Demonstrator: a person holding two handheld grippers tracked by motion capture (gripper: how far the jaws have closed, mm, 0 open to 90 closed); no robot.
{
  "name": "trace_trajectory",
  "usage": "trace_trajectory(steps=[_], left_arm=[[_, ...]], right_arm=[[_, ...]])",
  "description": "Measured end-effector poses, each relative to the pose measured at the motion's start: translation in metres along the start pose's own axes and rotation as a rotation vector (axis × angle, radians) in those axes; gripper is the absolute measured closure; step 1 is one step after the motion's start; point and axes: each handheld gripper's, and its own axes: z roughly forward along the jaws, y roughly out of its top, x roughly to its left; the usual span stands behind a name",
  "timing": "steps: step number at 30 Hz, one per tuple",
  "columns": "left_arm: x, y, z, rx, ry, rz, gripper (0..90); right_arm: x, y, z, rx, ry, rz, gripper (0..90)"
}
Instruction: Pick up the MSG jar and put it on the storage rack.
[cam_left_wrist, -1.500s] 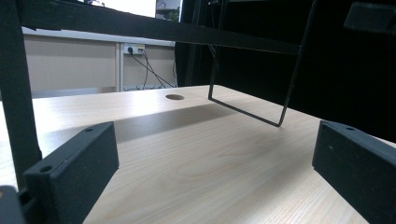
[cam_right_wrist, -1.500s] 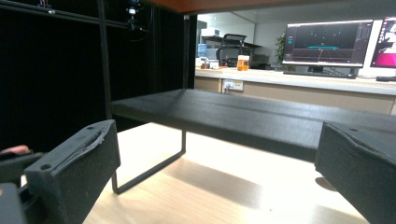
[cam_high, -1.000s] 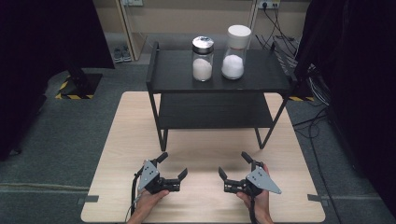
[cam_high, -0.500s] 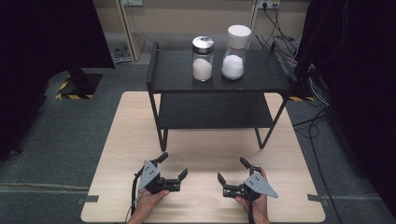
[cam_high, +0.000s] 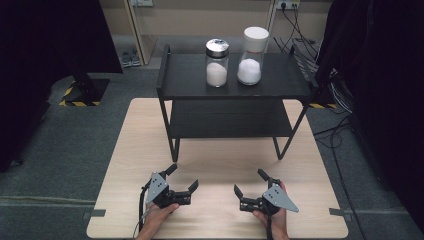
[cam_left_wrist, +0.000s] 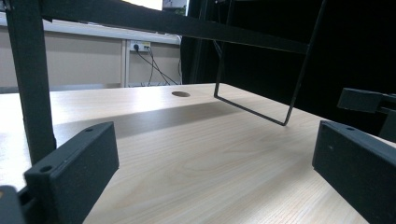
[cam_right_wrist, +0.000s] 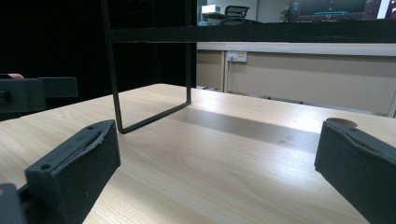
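Observation:
Two glass jars of white powder stand on the top of a black two-tier shelf (cam_high: 280, 87): a silver-lidded jar (cam_high: 217, 63) and, to its right, a taller white-lidded jar (cam_high: 253, 56). Near the table's front edge my left gripper (cam_high: 183, 176) and right gripper (cam_high: 249, 182) rest low over the wood, both open and holding nothing. The left gripper view looks between the left gripper's (cam_left_wrist: 217, 144) wide-apart jaws at the shelf's wire leg (cam_left_wrist: 261, 109). In the right gripper view, the right gripper's (cam_right_wrist: 219, 140) jaws frame the other shelf leg (cam_right_wrist: 140, 122).
The light wooden table (cam_high: 140, 150) stands on grey carpet. The shelf's lower tier (cam_high: 230, 120) holds nothing. Cables and wall sockets (cam_high: 287, 6) lie behind the table. A round hole in the tabletop (cam_left_wrist: 180, 94) shows beyond the shelf's shadow.
My right gripper has slid slightly toward the near edge of the table. The left gripper and the jars have stayed put.

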Motion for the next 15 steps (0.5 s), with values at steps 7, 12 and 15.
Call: trace_trajectory(steps=[7,12,15], left_arm=[[-0.0024,-0.0001,-0.0003,-0.001,-0.01,0.013,0.0],[-0.0022,-0.0003,0.0004,0.001,-0.009,0.018,0.0],[-0.0022,-0.0004,0.0003,0.003,-0.01,0.021,0.0]], right_arm=[[0.0017,-0.0006,-0.0012,-0.007,0.001,-0.014,0.2],[0.0015,-0.001,-0.0018,-0.004,-0.006,-0.011,0.3],[0.0012,-0.0016,-0.0017,-0.002,-0.011,-0.008,0.3]])
